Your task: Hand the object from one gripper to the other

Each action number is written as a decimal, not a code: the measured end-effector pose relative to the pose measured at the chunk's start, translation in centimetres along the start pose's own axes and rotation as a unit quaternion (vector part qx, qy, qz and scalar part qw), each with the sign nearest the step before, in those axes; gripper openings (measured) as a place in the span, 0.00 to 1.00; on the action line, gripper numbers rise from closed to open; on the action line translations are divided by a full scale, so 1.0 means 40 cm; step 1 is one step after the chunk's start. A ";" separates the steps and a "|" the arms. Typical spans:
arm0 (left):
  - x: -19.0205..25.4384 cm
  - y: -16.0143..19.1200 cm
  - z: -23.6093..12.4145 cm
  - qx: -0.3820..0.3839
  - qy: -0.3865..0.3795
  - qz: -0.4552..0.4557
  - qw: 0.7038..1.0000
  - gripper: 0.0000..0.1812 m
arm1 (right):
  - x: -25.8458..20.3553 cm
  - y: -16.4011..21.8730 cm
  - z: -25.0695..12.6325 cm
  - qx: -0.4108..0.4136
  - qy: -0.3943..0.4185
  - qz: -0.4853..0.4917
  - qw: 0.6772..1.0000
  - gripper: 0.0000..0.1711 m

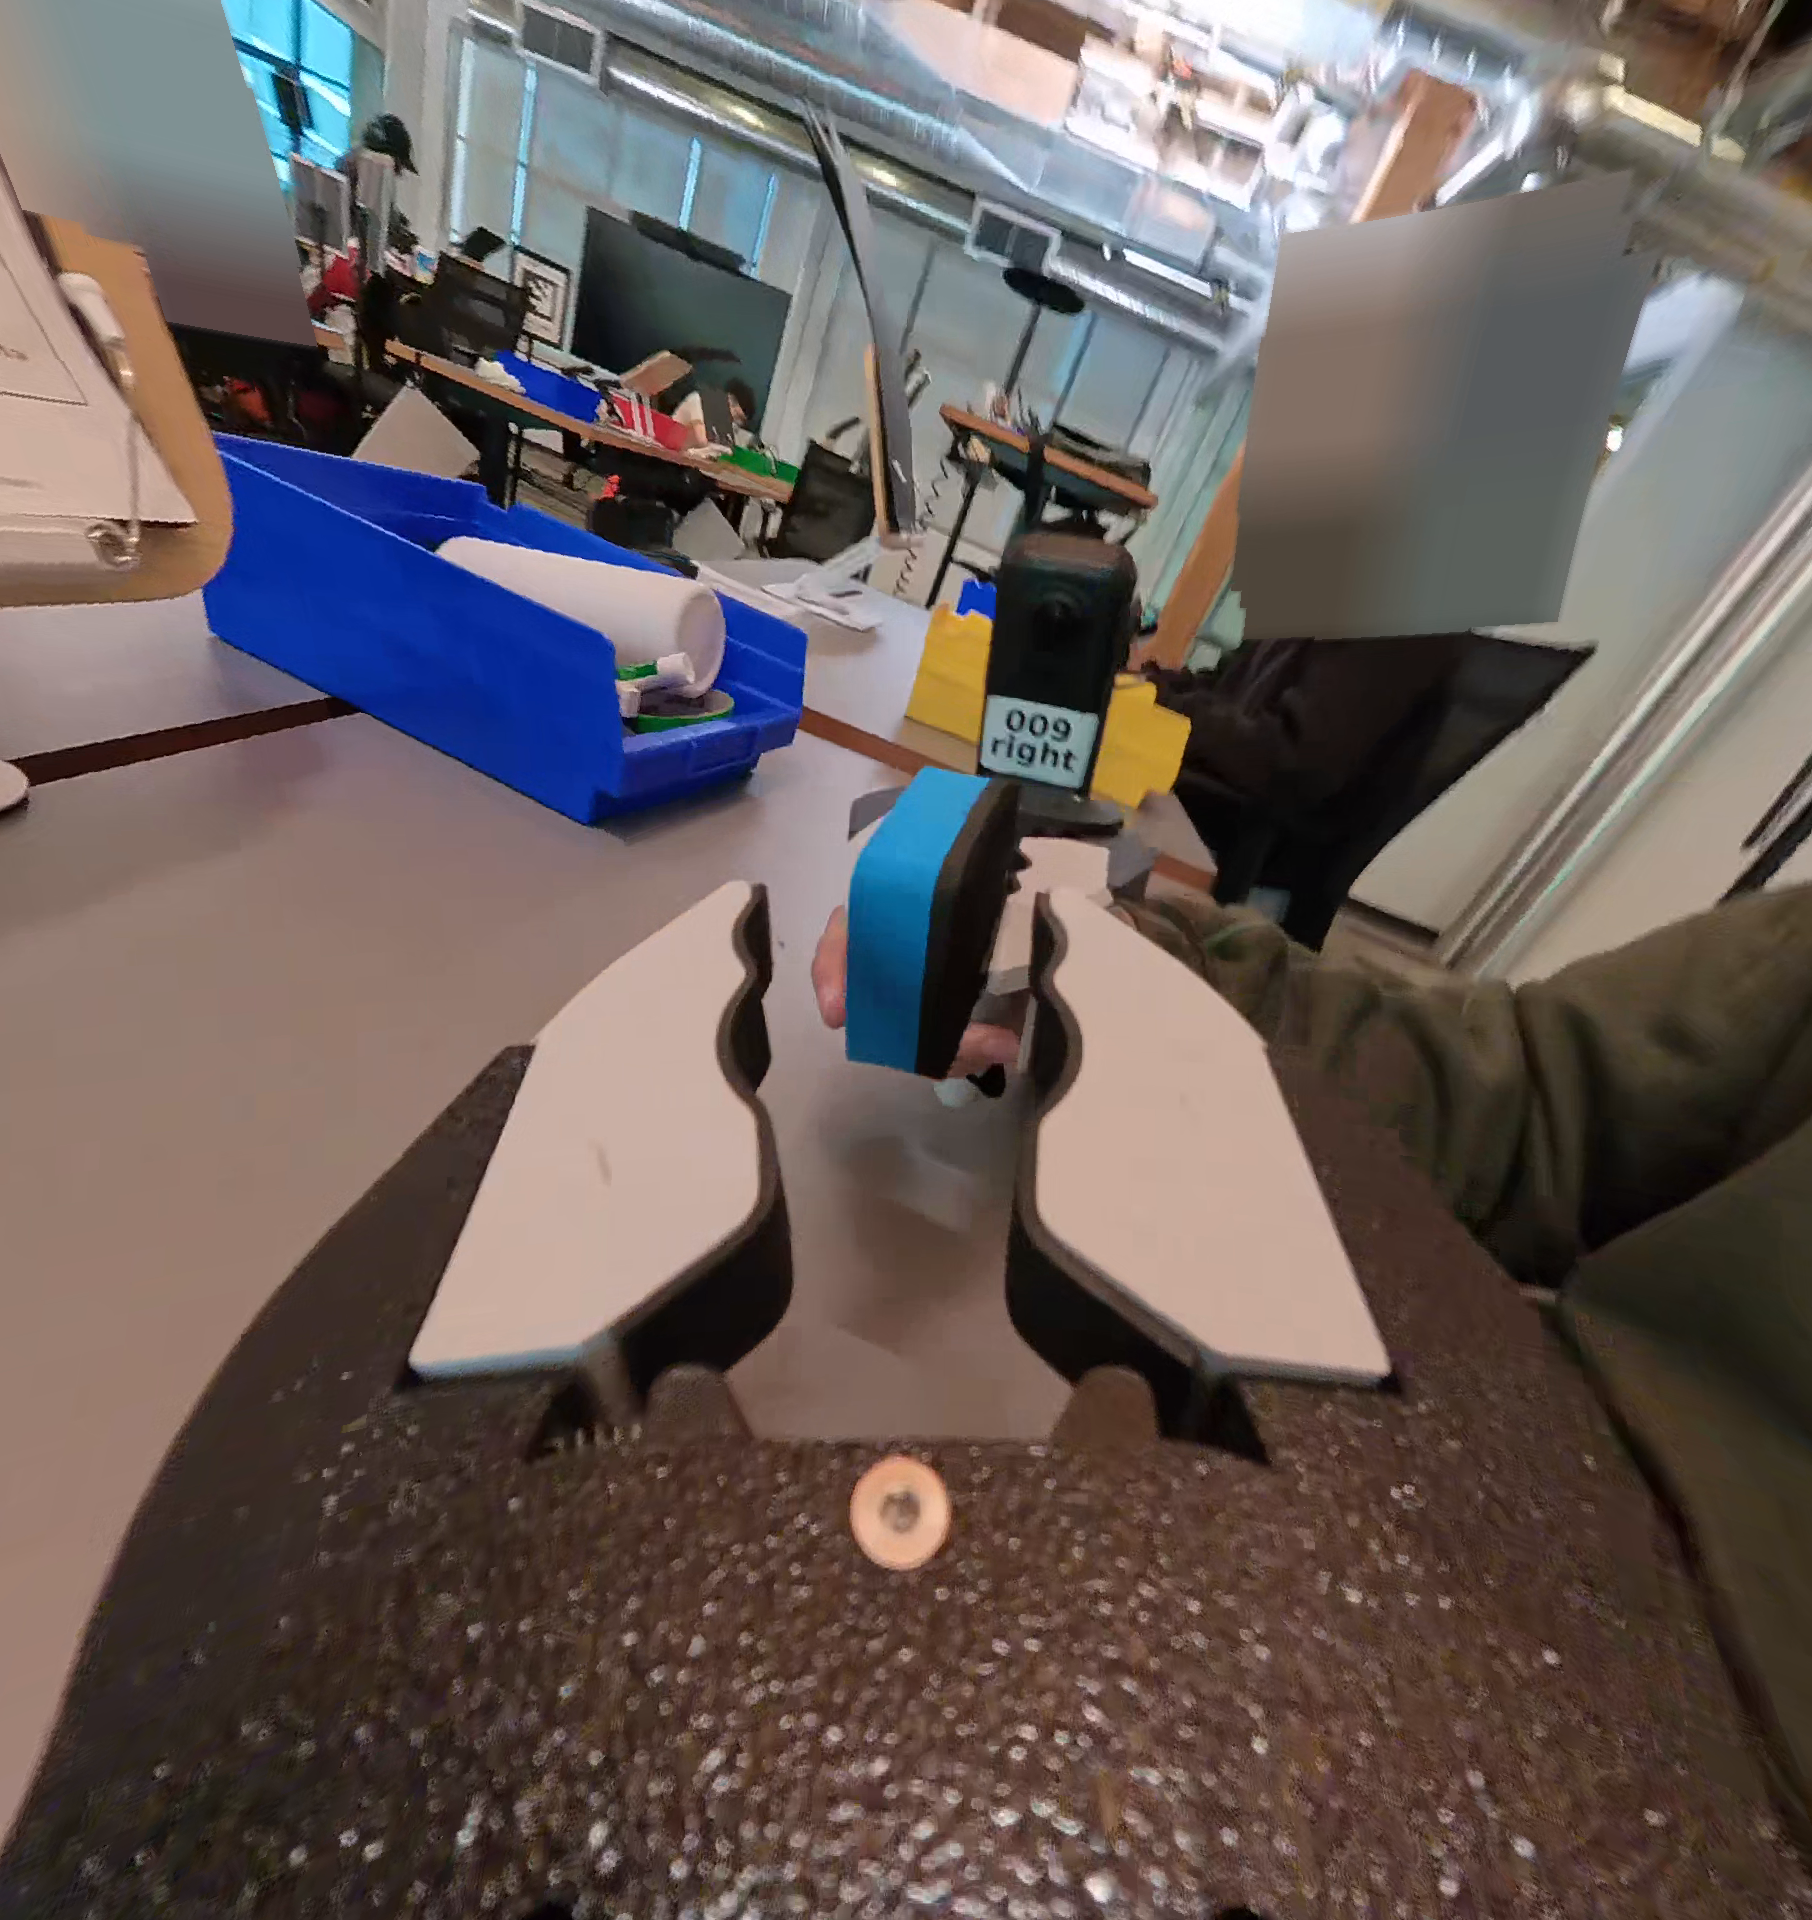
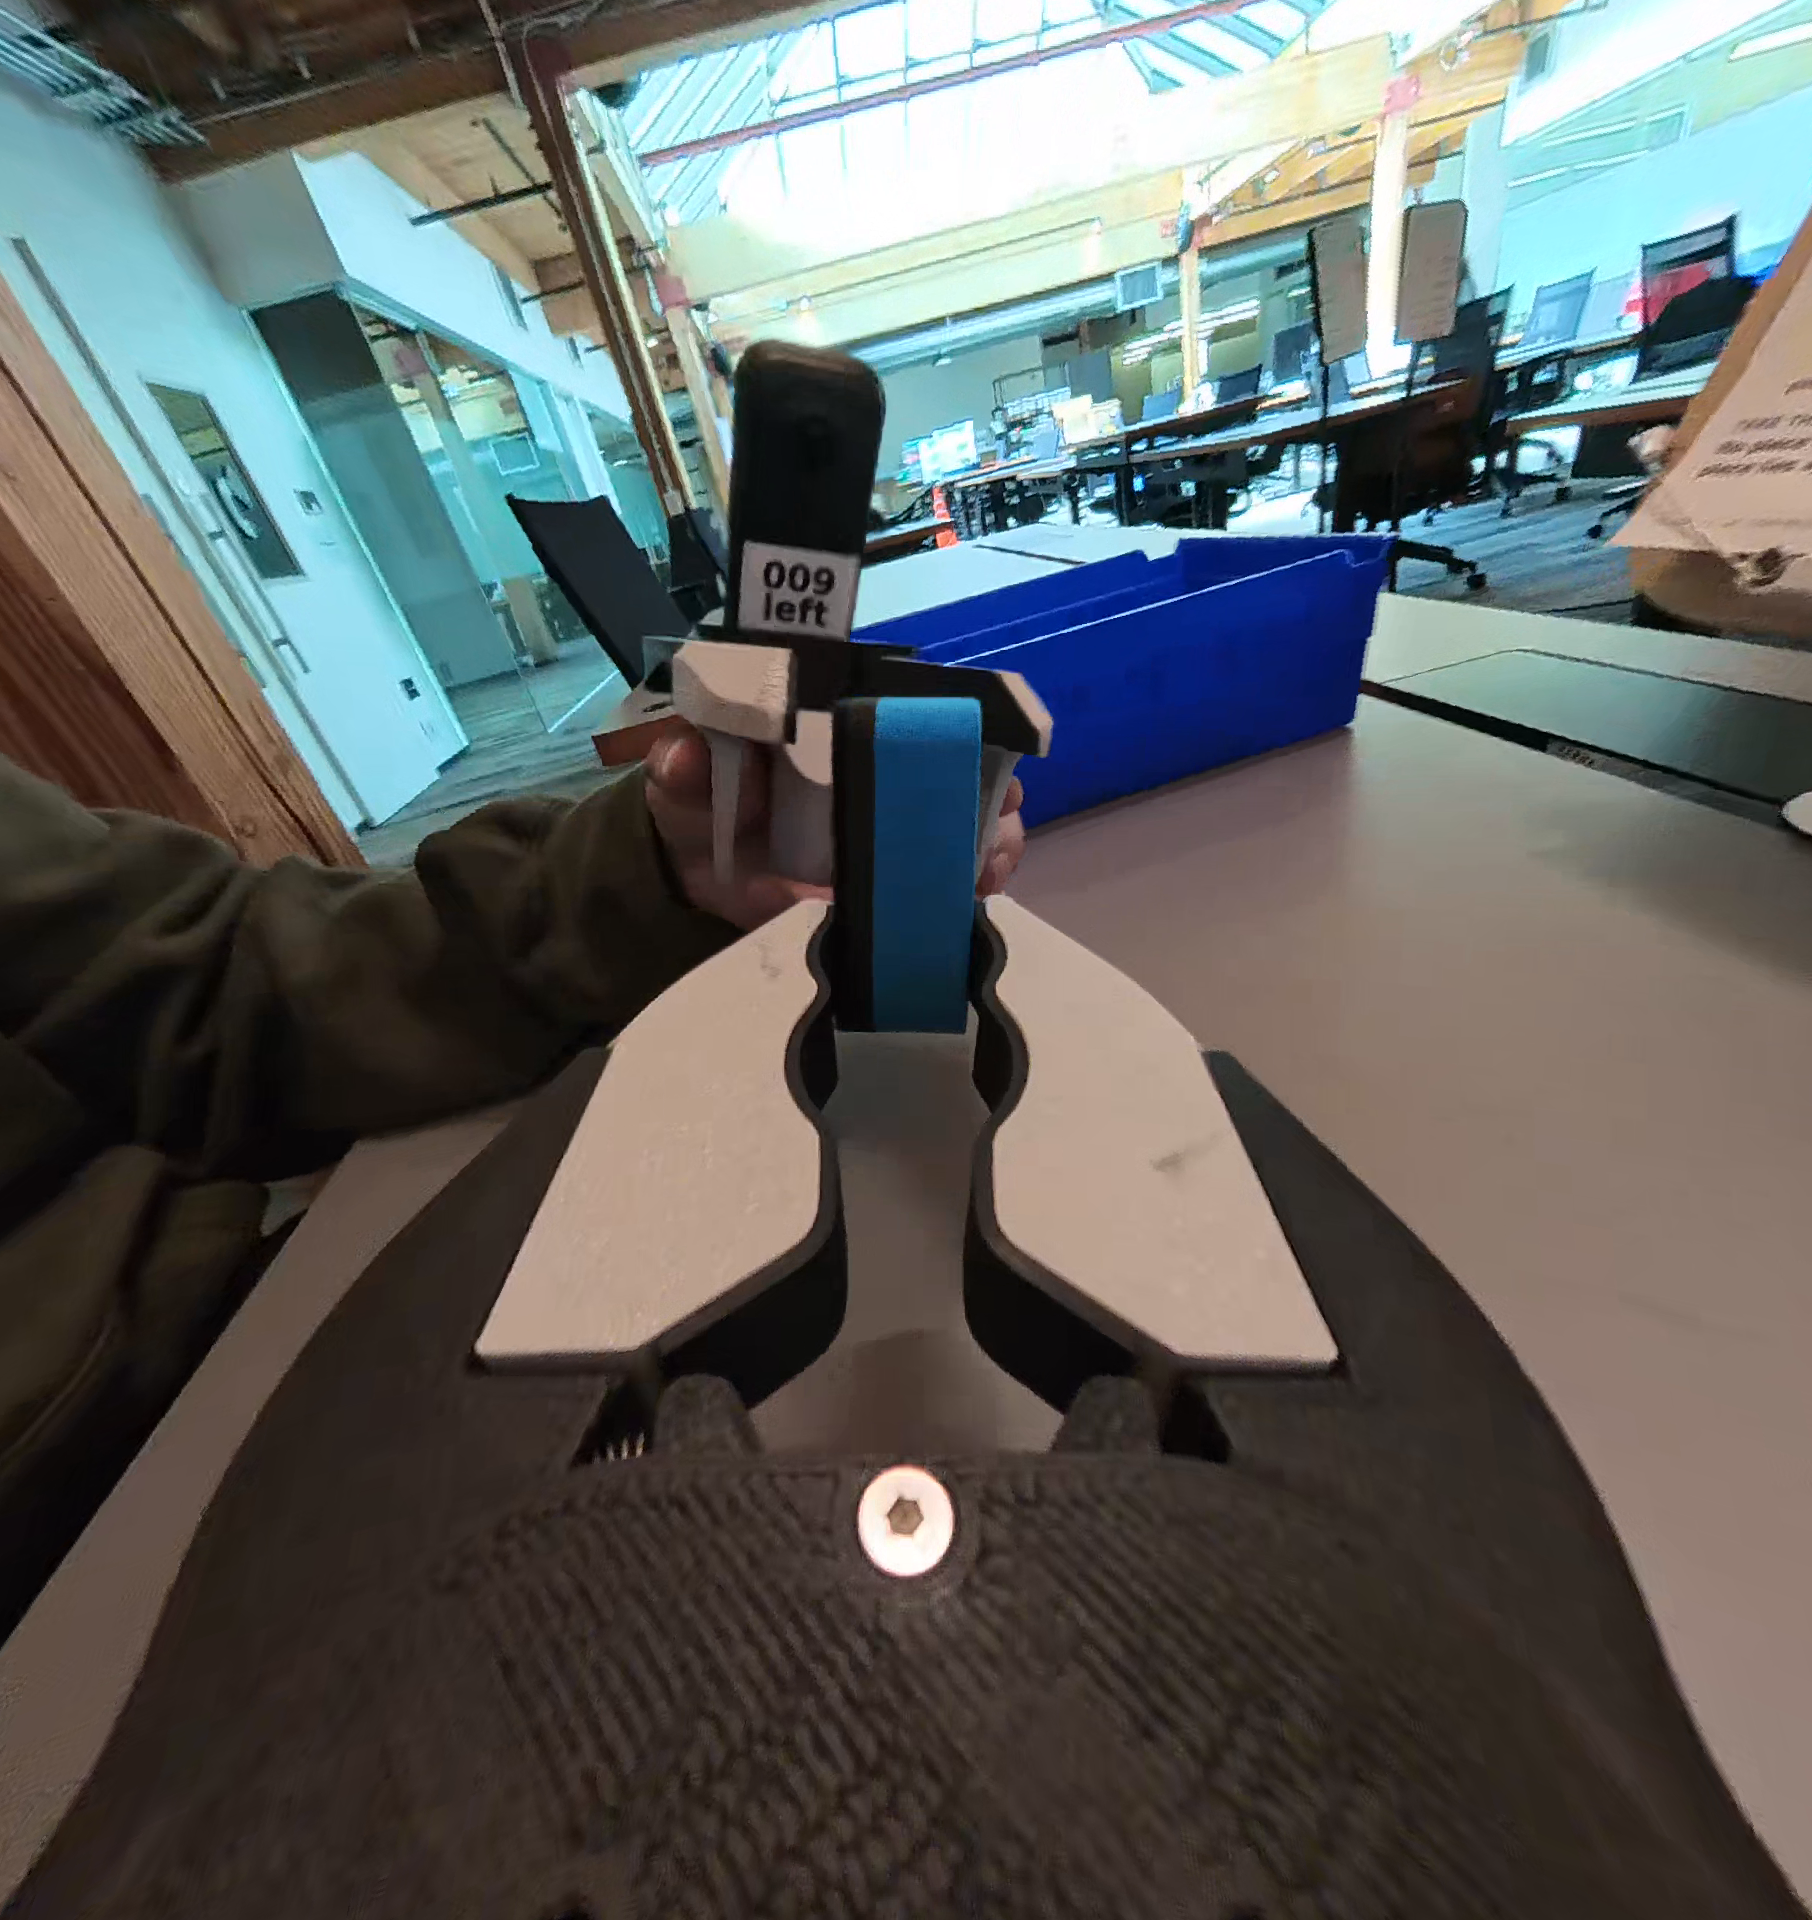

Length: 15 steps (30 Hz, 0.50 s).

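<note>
Left gripper [image 1: 902, 935]: jaws spread, empty, blue-and-black foam block [image 1: 917, 935] just ahead between its tips, not touching. Right gripper [image 2: 902, 966]: jaws clenched on the block, held upright above the grey surface [image 2: 1401, 935].

Tool [image 2: 902, 971]: white-faced black fingers [image 2: 689, 1164], speckled black base, silver screw [image 2: 904, 1522]; olive sleeve [image 2: 258, 997].

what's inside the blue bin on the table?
Left wrist view shows the blue plastic bin holding a white cylindrical tube, a small white tube and a green round lid-like piece. Anything beneath them is covered; the right wrist view shows only its outer wall.
</note>
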<state>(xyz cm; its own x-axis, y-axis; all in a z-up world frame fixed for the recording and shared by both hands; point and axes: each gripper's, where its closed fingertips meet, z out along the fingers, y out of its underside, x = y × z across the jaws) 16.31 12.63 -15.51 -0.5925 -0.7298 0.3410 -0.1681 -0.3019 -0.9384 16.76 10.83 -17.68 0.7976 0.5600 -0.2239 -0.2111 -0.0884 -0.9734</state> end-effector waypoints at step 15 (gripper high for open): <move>-0.024 -0.067 -0.008 0.114 -0.046 0.007 0.992 0.12 | 0.012 0.031 0.034 0.006 0.024 0.042 0.999 0.33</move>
<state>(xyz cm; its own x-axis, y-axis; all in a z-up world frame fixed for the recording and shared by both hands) 17.08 14.31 -13.35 -0.5172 -0.7844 0.3423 0.0277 -0.4152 -0.9093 16.13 12.11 -18.95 0.8033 0.5103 -0.3069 -0.2849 -0.1231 -0.9506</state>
